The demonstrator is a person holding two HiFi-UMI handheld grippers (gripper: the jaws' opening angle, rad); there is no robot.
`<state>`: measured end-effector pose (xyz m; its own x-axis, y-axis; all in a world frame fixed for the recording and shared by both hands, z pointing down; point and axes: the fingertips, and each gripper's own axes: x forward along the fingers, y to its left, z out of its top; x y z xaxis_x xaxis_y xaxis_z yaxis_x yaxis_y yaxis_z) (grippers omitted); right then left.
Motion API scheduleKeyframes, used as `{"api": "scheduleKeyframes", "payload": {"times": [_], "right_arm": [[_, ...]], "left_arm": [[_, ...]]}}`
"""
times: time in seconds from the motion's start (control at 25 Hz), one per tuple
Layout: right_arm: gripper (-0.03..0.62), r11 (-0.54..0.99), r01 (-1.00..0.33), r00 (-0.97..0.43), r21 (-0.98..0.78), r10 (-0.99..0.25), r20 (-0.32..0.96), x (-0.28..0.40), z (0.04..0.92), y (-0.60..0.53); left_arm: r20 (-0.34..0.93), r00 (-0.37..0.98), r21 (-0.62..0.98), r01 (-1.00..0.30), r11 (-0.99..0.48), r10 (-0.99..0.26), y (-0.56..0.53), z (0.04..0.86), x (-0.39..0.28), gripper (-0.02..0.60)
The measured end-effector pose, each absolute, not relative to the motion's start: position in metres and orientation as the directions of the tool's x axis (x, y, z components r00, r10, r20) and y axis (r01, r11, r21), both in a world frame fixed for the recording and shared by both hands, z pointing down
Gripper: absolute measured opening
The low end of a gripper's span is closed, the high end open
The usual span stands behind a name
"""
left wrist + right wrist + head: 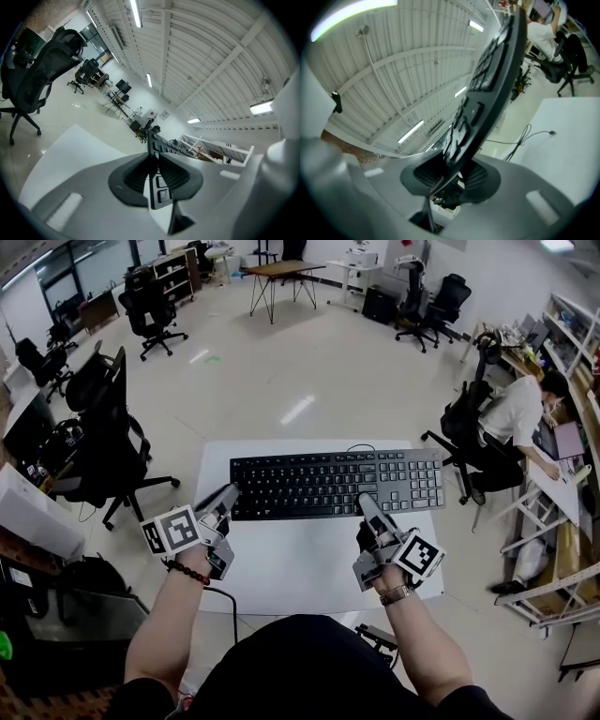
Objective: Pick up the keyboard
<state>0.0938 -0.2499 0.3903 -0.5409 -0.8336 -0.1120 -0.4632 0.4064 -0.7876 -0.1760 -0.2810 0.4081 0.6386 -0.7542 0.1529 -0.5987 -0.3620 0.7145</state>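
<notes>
A black full-size keyboard [328, 482] hangs lifted above the white table [300, 568], held by its near edge. My left gripper [228, 495] is shut on the keyboard's left front corner. My right gripper [367, 506] is shut on its front edge right of the middle. In the left gripper view the keyboard [157, 161] runs edge-on between the ribbed pads, with the left gripper [154, 177] clamped on it. In the right gripper view the keyboard [492, 75] slants up to the top right from the right gripper [454, 174]. Its cable [525, 138] trails over the table.
Black office chairs [108, 432] stand left of the table. A person sits at a desk [516, 423] to the right. Shelving and a white frame [553, 549] stand at the right. More chairs and tables [281, 273] fill the far end of the room.
</notes>
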Motion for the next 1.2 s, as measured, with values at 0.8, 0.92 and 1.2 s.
{"api": "scheduleKeyframes", "payload": {"times": [0.8,0.92,1.2], "right_arm": [[0.11,0.441,-0.478,-0.549,-0.76,-0.825,-0.133,0.0892,0.3877,-0.2462],[0.11,0.443,-0.477,-0.55,-0.759,-0.824,-0.136,0.0888,0.3877,-0.2453],[0.11,0.442,-0.479,-0.549,-0.759,-0.825,-0.133,0.0907,0.3871,-0.2423]], "left_arm": [[0.123,0.637,0.707,-0.595,-0.383,-0.761,-0.2802,0.4085,-0.1797,0.072],[0.122,0.635,0.707,-0.595,-0.382,-0.763,-0.2792,0.4094,-0.1798,0.071],[0.125,0.635,0.707,-0.596,-0.381,-0.762,-0.2759,0.4091,-0.178,0.071]]}}
